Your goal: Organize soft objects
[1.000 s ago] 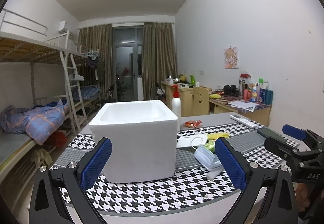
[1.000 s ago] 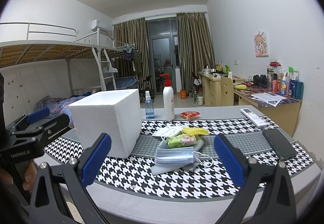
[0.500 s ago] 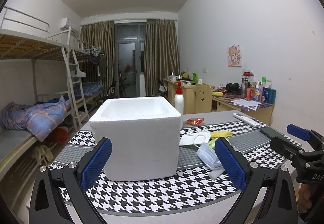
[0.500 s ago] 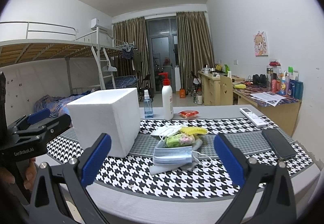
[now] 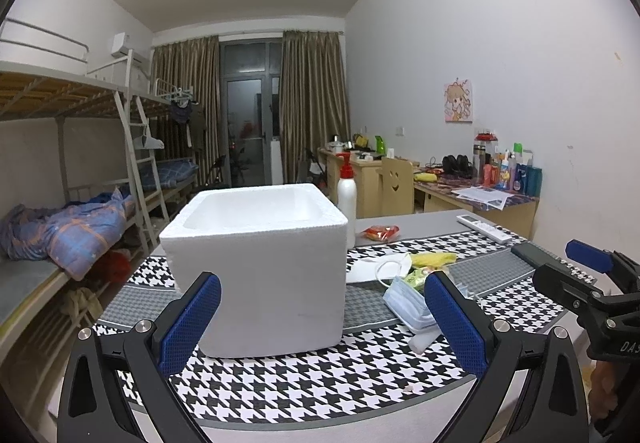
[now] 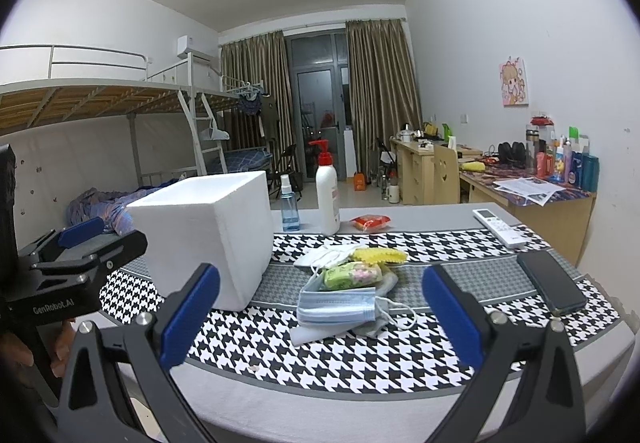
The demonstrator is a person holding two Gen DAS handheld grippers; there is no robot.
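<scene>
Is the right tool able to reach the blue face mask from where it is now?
Probably yes: the right tool is open, and the blue face mask lies straight ahead on the table with nothing in between.

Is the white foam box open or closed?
Open. The foam box has no lid; the left wrist view shows its rim and white inner walls. Its floor is hidden.

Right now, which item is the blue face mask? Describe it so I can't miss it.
Find the white foam box on the houndstooth runner; a small pile lies to its right. The blue face mask is the pile's nearest piece: flat, pleated, pale blue, with white ear loops, in front of the green packet.
</scene>
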